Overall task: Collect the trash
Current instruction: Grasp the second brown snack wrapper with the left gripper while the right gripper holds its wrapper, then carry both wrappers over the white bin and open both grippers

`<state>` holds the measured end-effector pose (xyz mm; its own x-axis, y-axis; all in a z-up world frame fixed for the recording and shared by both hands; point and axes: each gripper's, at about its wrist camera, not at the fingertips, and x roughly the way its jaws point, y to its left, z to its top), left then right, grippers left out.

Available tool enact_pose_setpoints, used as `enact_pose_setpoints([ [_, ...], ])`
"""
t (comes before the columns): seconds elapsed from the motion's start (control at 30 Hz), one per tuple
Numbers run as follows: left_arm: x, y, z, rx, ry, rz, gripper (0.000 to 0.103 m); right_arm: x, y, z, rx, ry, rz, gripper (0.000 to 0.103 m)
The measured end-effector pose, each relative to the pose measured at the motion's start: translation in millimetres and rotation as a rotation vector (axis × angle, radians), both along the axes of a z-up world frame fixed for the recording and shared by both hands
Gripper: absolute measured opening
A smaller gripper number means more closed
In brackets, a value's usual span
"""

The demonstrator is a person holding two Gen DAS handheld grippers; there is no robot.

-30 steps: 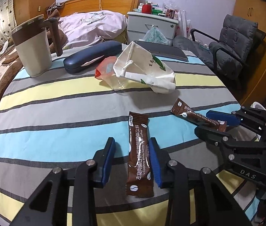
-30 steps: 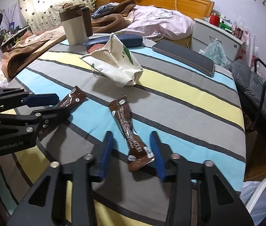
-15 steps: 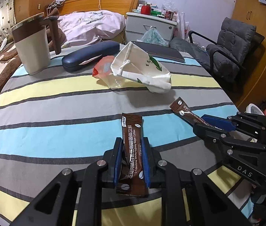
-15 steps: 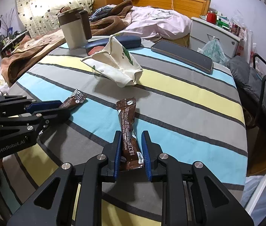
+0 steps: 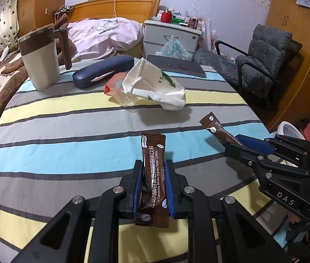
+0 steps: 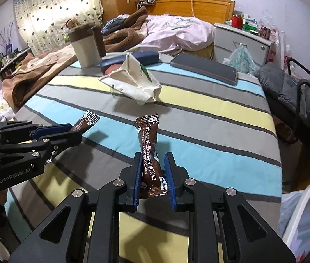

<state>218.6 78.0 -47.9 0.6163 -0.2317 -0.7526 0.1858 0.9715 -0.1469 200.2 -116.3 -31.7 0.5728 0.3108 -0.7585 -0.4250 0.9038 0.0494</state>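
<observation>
Over tablecloth: both tongs tilted down

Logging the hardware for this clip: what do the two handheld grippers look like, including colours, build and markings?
Both are matte black, angular linkage frames with silver pivot bolts and triangular cut-outs, ending in two fingers lined with blue pads. The left gripper carries white "GenRobot.AI" lettering on its side; the right gripper is marked "DAS". No cables, hands or sleeves show.

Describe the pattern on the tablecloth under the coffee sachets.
Horizontal stripes of grey, light blue and pale yellow on the tablecloth, clearest in the left wrist view.
</observation>
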Motion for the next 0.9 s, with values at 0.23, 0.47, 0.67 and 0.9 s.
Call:
enact_pose_setpoints([
  [0.23,-19,-13,16,-0.009,-0.036,-0.027,0.021,-14,-11,9,0.031,-0.024,-0.047,0.023],
  [0.47,-36,-35,34,-0.007,-0.078,-0.068,0.021,-34,-25,24,0.052,-0.072,-0.093,0.023],
  [0.67,-50,-61,46,-0.014,-0.107,-0.115,0.021,-47,-44,33,0.063,-0.106,-0.149,0.023],
  [0.9,-61,-98,61,-0.025,-0.147,-0.186,0.021,-63,-69,44,0.061,-0.147,-0.231,0.023],
])
